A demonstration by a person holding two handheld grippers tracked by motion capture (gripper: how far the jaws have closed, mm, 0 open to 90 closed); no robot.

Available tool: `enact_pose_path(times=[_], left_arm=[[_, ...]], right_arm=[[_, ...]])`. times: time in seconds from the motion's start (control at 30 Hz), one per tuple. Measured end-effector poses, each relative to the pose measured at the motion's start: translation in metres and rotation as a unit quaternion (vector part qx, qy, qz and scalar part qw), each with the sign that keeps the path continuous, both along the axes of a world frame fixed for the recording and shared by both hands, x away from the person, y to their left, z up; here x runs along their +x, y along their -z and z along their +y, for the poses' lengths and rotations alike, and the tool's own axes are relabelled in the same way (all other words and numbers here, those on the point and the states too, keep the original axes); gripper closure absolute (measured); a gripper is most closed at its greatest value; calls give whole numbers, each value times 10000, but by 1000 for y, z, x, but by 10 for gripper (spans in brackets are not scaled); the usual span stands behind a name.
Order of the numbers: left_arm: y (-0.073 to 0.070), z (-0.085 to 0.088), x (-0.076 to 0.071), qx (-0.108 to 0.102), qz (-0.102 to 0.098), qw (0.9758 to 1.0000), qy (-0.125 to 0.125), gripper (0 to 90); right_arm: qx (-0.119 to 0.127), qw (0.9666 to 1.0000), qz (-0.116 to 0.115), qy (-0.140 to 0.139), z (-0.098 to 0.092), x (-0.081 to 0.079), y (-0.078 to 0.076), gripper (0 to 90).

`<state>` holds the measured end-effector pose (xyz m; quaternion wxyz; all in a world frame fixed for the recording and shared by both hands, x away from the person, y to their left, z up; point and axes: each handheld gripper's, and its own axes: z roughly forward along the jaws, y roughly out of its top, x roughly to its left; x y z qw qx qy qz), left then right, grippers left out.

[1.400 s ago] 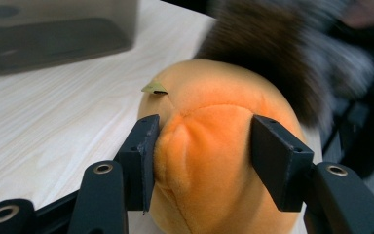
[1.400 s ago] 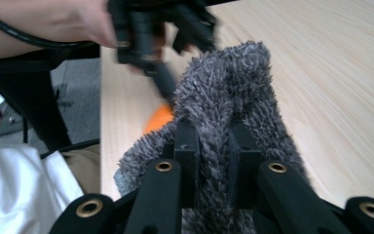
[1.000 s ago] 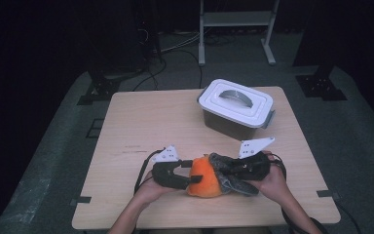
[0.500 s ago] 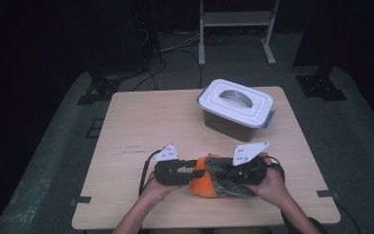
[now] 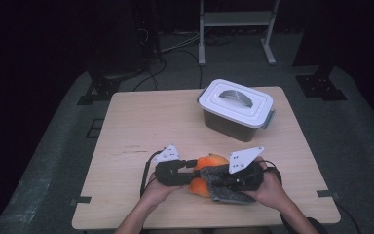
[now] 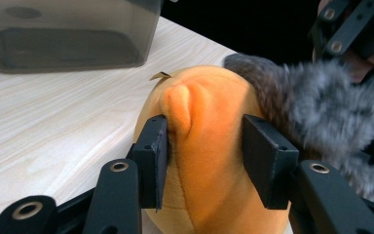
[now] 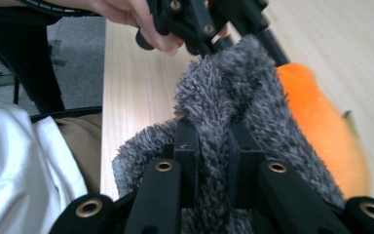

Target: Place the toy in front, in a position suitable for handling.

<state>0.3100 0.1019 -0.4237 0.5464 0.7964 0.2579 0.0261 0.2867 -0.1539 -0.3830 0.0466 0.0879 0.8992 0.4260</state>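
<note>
At the far right of the table (image 5: 141, 126) stands a box (image 5: 233, 122) with smoky see-through walls, its white lid (image 5: 235, 101) with a handle set in the top shut on it; through the wall in the left gripper view the box (image 6: 68, 34) shows a dark layer along the bottom, and what that is cannot be told. Near the front edge, well apart from the box, lies an orange soft toy (image 5: 205, 171) with a grey fluffy cloth (image 5: 224, 187) draped against its right side. The left gripper (image 6: 207, 151) has just been closing, and its pads now press the toy's orange body (image 6: 209, 126) from both sides. The right gripper (image 7: 213, 146) is clamped tight on a fold of the grey cloth (image 7: 224, 92), which bunches up between its jaws and hides part of the toy (image 7: 321, 131) behind it. In the high view the two grippers face each other across the toy, left gripper (image 5: 191, 169) and right gripper (image 5: 224, 179) close together. The table between toy and box is bare wood.
</note>
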Motion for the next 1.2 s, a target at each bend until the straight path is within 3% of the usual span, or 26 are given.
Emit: enact_pose_path(times=[0.13, 0.23, 0.33, 0.43, 0.53, 0.6, 0.7, 0.8, 0.9, 0.93, 1.1, 1.2], left_arm=[[0, 1, 0, 123, -66, 9999, -11, 533], [2, 2, 1, 178, -81, 9998, 5, 530], [2, 3, 0, 206, -145, 9997, 76, 525], [2, 3, 0, 263, -178, 9994, 144, 514], [1, 2, 1, 408, -151, 9988, 224, 462], [1, 2, 1, 517, -90, 9983, 252, 366], [0, 2, 1, 464, 15, 9983, 352, 267], [-2, -1, 0, 451, 70, 9977, 509, 263], [-2, -3, -5, 595, -230, 9957, 666, 406], [-2, -3, -6, 630, -300, 9950, 719, 424], [-4, -6, -13, 664, -639, 9891, 1150, 459], [-6, -7, -14, 716, -721, 9870, 1244, 457]], right_arm=[[-98, 9999, 118, -68, -5, 4, 3, 770], [53, 9997, 228, 29, -15, 9, 3, 771], [314, 9985, 226, 390, -25, 15, -1, 768], [355, 9966, 254, 691, -32, 22, 2, 757], [232, 9973, 445, 543, -29, 23, 9, 755], [165, 9977, 506, 429, -25, 21, 11, 756], [122, 9978, 618, 201, -21, 18, 12, 760], [38, 9978, 665, -40, -16, 14, 12, 759], [-10, 9984, 565, -50, -17, 13, 7, 766], [119, 9983, 577, 13, -21, 15, 5, 767], [385, 9965, 407, 622, -39, 25, -2, 765], [353, 9956, 523, 695, -43, 29, 3, 762]])
